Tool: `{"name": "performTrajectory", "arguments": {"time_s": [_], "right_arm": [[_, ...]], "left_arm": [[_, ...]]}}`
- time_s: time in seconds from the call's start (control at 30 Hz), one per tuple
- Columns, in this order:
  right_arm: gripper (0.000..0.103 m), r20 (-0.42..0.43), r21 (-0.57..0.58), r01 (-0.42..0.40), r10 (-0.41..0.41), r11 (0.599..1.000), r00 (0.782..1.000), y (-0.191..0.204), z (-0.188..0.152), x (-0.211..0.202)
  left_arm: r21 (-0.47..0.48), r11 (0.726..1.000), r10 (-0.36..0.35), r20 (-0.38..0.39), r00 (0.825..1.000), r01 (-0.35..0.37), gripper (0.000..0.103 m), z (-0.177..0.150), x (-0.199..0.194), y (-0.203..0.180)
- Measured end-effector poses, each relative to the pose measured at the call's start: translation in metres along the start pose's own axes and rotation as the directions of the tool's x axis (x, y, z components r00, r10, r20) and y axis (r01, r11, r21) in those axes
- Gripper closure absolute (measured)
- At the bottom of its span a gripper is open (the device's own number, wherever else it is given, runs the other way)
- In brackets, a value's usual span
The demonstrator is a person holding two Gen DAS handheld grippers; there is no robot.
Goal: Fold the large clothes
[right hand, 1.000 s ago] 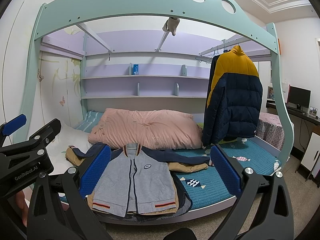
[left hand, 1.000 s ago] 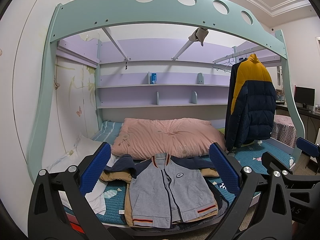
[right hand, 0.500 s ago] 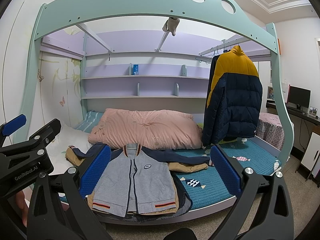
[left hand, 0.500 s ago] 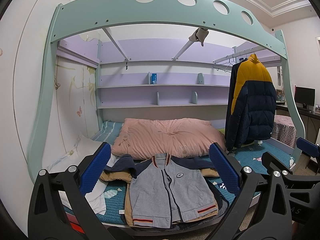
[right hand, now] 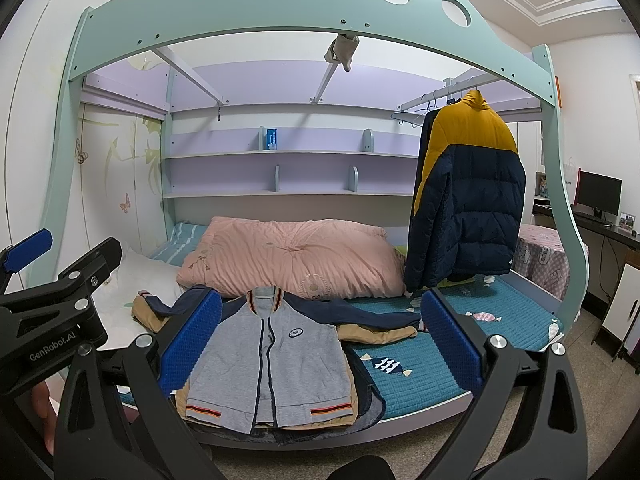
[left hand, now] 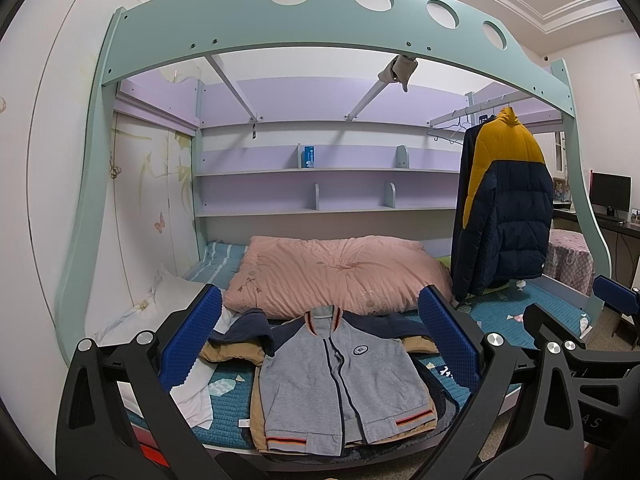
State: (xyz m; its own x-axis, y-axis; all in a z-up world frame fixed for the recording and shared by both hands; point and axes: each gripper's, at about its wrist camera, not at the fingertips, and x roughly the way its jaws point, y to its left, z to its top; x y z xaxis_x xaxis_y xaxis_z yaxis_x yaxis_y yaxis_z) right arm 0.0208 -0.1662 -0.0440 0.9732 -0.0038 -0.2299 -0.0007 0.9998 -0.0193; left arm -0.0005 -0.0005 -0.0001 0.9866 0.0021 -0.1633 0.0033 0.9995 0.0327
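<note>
My left tool point(left hand: 320, 344) is spread wide with nothing between its blue pads point(left hand: 192, 344), and my right tool point(right hand: 320, 344) is just as wide and just as empty; each shows in the other's view, the right tool at the right edge of the left view and the left tool at the left edge of the right view, with part of a hand point(right hand: 42, 412) under it. Both are held back from the bed point(right hand: 432, 372), short of its near edge, touching no cloth. The jacket point(left hand: 340, 376), grey with navy sleeves, lies flat and zipped at the bed's near edge, collar away from me, hem toward me; in the left view it sits squarely between the pads, in the right view toward the left pad. It rests on a stack: a tan garment point(left hand: 228, 354) pokes out at both sides and darker cloth point(right hand: 370, 400) shows under the hem, but I cannot tell how many pieces are below. The jacket's left sleeve is partly hidden behind my pad. Behind the pile lies a pink quilt point(left hand: 336, 276), and a navy and yellow coat point(right hand: 468, 208) hangs at the right. The shelves point(left hand: 320, 168) hold a small blue box point(left hand: 309, 156); its print is too small to read.
</note>
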Motion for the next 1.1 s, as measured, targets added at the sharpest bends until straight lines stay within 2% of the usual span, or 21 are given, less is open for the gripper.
{"name": "performTrajectory", "arguments": {"time_s": [0.53, 1.1], "right_arm": [[0.007, -0.005, 0.001, -0.001, 0.001, 1.000, 1.000, -0.002, 0.000, 0.003], [0.007, -0.049, 0.007, -0.006, 0.006, 1.000, 0.999, -0.003, -0.002, 0.034]], "left_arm": [[0.002, 1.000, 0.000, -0.006, 1.000, 0.000, 0.005, 0.000, 0.002, 0.005], [0.015, 1.000, 0.007, -0.043, 0.999, -0.006, 0.005, -0.013, 0.040, -0.002]]}}
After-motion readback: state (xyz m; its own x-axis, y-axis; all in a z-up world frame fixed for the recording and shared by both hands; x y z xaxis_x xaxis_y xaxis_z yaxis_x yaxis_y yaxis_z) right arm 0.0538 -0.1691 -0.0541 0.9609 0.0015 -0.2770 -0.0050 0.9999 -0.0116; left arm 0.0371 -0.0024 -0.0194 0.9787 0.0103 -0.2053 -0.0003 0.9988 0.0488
